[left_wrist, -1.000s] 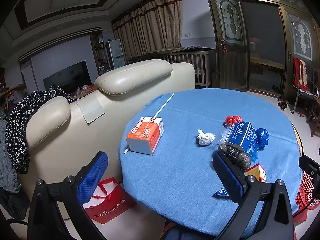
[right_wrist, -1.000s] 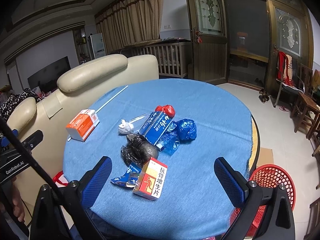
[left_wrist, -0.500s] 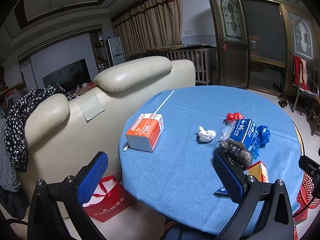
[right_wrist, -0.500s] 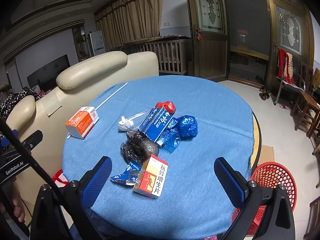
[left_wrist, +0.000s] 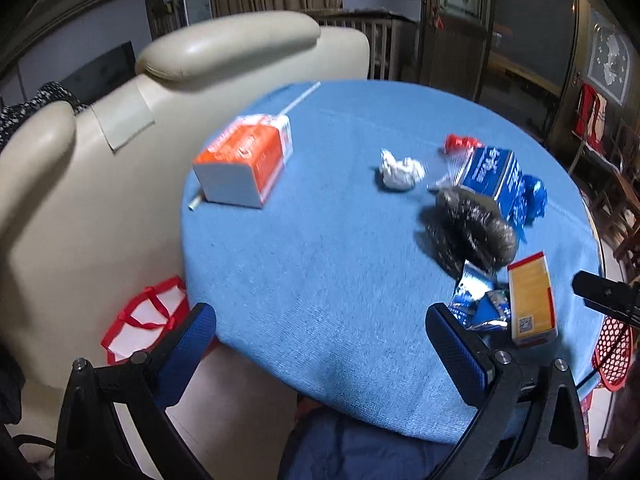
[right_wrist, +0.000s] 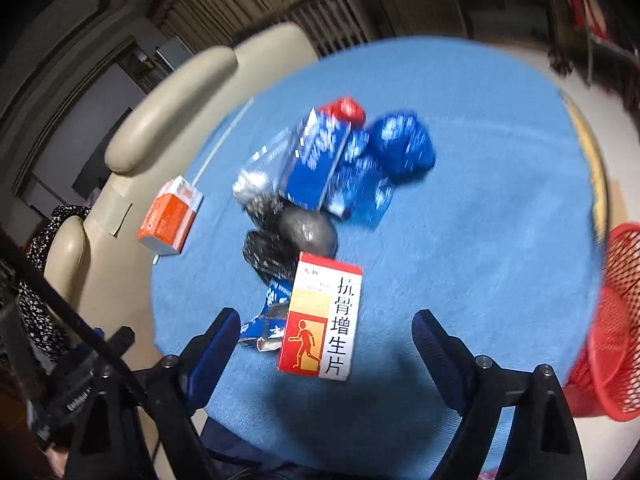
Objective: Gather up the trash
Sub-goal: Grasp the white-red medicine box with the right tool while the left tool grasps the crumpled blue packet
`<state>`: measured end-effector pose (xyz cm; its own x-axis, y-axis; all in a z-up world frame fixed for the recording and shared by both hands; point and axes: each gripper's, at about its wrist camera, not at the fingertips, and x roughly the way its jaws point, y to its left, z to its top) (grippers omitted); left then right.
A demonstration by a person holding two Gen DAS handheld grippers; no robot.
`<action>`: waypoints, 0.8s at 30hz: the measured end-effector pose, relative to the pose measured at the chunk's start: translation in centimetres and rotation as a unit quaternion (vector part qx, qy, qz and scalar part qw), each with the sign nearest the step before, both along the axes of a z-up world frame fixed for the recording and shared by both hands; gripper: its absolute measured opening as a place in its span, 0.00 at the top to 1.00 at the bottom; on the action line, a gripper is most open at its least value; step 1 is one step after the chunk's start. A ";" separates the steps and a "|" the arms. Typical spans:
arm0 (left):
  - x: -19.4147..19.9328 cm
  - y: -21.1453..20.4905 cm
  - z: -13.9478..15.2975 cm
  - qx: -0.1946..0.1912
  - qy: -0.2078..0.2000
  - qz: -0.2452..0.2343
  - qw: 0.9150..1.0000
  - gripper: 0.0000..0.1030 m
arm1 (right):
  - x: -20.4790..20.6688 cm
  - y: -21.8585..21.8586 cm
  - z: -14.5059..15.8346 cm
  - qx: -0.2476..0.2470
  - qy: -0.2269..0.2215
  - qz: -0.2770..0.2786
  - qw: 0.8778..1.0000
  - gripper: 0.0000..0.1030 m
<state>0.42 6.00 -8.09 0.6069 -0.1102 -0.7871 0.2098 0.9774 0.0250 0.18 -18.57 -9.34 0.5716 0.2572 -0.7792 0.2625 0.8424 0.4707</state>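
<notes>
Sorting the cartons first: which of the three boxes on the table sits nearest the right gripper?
The red and yellow box with the running figure, right before the right gripper. The blue box and orange box lie farther off.

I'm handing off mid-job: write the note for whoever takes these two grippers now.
Left gripper: open, empty, over the table's near edge.
Right gripper: empty, fingers closing, aimed at the red-and-yellow box, not gripping it.
On the blue table: orange box, white paper wad, blue box, black bag, foil wrapper.
Red basket stands on the floor to the right.
Nothing collected yet; all remains.
</notes>
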 end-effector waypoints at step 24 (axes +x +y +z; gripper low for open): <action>1.8 -10.3 -4.5 -0.069 0.128 -0.176 0.974 0.00 | -1.3 -4.3 -1.5 -0.019 -0.010 -0.051 0.998 0.52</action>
